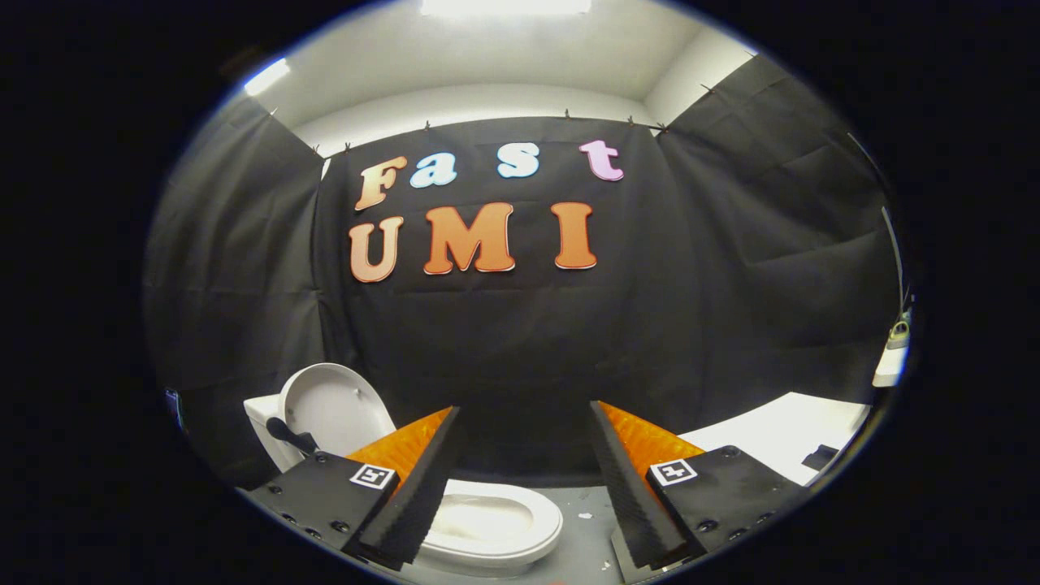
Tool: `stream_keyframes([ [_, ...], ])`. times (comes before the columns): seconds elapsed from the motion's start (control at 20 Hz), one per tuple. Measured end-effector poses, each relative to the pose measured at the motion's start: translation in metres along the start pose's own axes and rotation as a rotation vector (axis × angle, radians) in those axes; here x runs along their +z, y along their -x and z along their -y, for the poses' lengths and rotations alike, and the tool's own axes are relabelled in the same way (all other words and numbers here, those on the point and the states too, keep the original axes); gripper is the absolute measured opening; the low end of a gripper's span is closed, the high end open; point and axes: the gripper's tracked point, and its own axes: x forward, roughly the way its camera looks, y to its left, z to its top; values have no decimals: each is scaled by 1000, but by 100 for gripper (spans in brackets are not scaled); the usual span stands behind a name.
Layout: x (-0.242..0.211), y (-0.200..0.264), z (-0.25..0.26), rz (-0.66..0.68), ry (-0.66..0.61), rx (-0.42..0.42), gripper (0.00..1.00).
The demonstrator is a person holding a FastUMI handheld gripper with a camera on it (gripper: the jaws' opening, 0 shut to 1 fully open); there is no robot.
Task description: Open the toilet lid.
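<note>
Hovering above the toilet (487,528) with its two fingers spread wide and gripping nothing, the gripper (524,487) points level toward the black booth wall, while the lid (333,410) stands raised upright behind the left finger (410,496).

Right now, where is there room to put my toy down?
The grey floor between the white oval toilet bowl and the white platform is bare except for small specks. The platform's top is mostly bare too. It is crowded by the raised white lid and tank. The open gripper holds nothing.
</note>
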Motion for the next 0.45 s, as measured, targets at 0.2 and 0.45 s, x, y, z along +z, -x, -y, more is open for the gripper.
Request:
stream_keyframes([
  [0.2, -26, 9, 26, -15, -2, -31, 99],
  [0.45, -43, 14, 56, 16, 25, -98, 99],
])
